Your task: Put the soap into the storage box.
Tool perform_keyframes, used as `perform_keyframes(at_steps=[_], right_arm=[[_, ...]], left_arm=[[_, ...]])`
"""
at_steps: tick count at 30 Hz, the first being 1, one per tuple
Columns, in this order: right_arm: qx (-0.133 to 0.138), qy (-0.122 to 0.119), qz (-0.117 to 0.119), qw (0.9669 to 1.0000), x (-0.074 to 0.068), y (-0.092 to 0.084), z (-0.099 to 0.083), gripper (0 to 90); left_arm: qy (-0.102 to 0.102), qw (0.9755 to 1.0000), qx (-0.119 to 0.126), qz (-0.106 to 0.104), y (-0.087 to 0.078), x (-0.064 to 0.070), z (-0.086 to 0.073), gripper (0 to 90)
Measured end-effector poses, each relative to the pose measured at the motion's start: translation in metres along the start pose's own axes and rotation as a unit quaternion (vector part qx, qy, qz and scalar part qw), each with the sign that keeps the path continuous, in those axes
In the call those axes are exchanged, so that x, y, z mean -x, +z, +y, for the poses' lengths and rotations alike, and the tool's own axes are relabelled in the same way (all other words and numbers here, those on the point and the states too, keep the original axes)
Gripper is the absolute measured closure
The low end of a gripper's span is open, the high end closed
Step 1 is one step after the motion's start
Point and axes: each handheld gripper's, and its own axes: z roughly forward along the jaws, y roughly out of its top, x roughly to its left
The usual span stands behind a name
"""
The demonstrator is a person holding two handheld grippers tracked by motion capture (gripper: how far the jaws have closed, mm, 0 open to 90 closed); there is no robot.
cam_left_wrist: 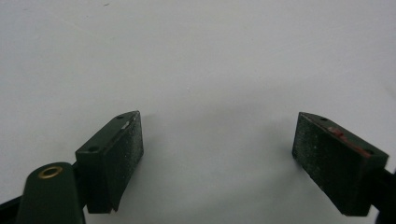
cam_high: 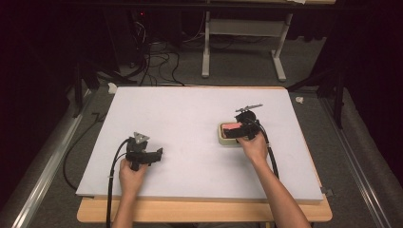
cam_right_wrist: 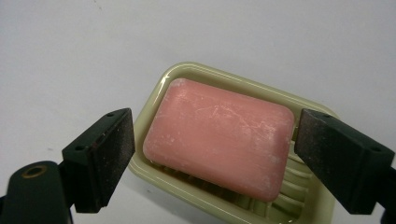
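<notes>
A pink bar of soap (cam_right_wrist: 219, 137) lies in a pale green ribbed soap dish (cam_right_wrist: 306, 193) on the white board. In the high view the soap (cam_high: 231, 125) and dish (cam_high: 221, 135) sit right of centre, partly covered by my right gripper (cam_high: 237, 133). That right gripper (cam_right_wrist: 212, 151) hangs just above the dish, open, its jaws either side of the soap and apart from it. My left gripper (cam_high: 159, 153) rests low over the board's front left, held by a hand. The left gripper (cam_left_wrist: 217, 140) is open with bare white board between its pads.
The white board (cam_high: 190, 114) lies on a wooden table (cam_high: 204, 211). Cables trail from both grippers toward the front edge. Beyond the board are a grey floor, tangled black cables (cam_high: 157, 57) and a white table frame (cam_high: 242, 42).
</notes>
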Motion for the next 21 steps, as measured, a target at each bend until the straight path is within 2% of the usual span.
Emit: perform_keyframes(at_steps=[14, 21], right_arm=[[0.035, -0.009, 0.002, 0.9994, 0.004, -0.019, -0.001, 13.8], [0.049, -0.005, 0.001, 0.9988, 0.009, -0.028, -0.002, 14.4]], left_arm=[[0.0, 1.0, 0.0, 0.0, 0.0, 0.0, 0.0, 16.9], [0.001, 1.0, 0.0, 0.001, 0.0, 0.0, 0.0, 16.9]])
